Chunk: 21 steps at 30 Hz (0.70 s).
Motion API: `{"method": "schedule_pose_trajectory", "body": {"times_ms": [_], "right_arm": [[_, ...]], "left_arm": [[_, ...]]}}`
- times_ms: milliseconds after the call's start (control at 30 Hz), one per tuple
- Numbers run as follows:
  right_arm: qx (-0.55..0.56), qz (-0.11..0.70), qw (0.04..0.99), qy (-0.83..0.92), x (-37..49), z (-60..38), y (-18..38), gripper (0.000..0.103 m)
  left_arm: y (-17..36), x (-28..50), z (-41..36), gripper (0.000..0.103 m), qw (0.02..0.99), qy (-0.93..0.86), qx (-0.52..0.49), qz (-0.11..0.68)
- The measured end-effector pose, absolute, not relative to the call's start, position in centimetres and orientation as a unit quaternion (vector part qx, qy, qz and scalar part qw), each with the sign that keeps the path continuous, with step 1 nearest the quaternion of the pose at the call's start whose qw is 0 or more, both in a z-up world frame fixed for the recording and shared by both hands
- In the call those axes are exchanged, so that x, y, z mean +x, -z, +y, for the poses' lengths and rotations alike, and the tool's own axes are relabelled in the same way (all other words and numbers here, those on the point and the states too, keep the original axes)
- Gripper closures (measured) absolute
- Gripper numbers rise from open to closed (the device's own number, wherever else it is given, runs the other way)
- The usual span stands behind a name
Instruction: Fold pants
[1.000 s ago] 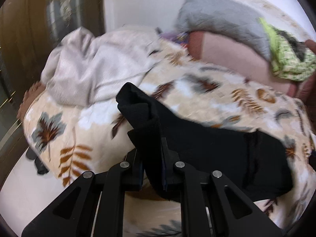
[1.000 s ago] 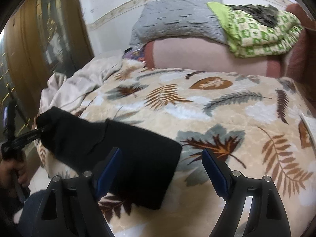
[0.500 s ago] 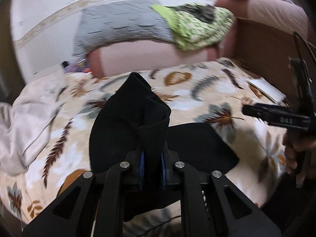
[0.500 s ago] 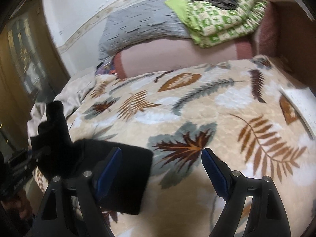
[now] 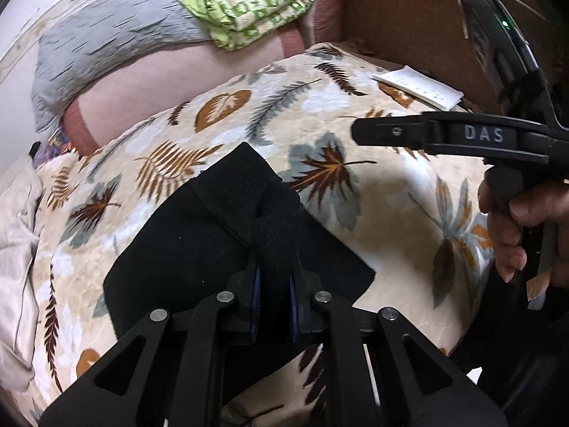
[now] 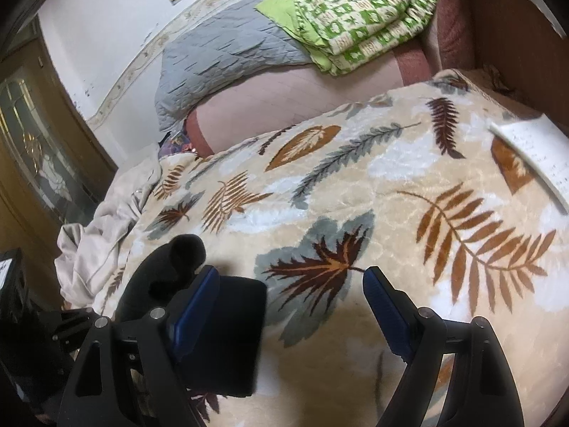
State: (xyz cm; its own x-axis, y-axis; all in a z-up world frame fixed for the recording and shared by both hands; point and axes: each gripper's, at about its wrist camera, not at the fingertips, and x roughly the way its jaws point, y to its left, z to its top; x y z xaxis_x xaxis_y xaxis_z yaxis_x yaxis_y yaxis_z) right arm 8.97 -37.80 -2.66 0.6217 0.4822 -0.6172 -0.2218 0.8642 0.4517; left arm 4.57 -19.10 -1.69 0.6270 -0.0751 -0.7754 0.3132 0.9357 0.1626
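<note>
Centre frame, my left gripper pinches the ribbed edge of the black knit pants, partly folded on the leaf-print blanket; my right gripper gapes empty; flattening remains.

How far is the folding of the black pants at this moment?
Done: the black pants already lie in a compact folded stack on the leaf blanket. In hand: the left gripper is shut on a raised end of them. Left: laying that end flat. The right gripper is open and empty.
</note>
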Motion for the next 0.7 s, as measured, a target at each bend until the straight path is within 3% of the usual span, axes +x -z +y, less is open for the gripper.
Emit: {"method": "schedule_pose_trajectory", "body": {"times_ms": [333, 367, 500, 533, 700], "right_arm": [[0.168, 0.393, 0.879, -0.211, 9.1, -37.2, 2.9, 0.019], [0.166, 0.393, 0.879, -0.213, 9.1, -37.1, 2.8, 0.019], [0.167, 0.393, 0.880, -0.209, 9.1, -37.2, 2.9, 0.019], [0.167, 0.394, 0.880, -0.207, 9.1, -37.2, 2.9, 0.019], [0.167, 0.388, 0.883, -0.203, 9.1, -37.3, 2.8, 0.019]], "left_arm": [[3.2, 5.7, -21.9, 0.091, 0.862, 0.155, 0.176, 0.448], [3.7, 6.1, -21.7, 0.088, 0.855, 0.155, 0.171, 0.464], [3.4, 6.6, -20.7, 0.049, 0.837, 0.217, 0.110, 0.490], [3.0, 6.4, -20.4, 0.044, 0.835, 0.233, 0.091, 0.490], [-0.9, 3.7, -17.5, 0.043, 0.845, 0.288, -0.012, 0.450]]}}
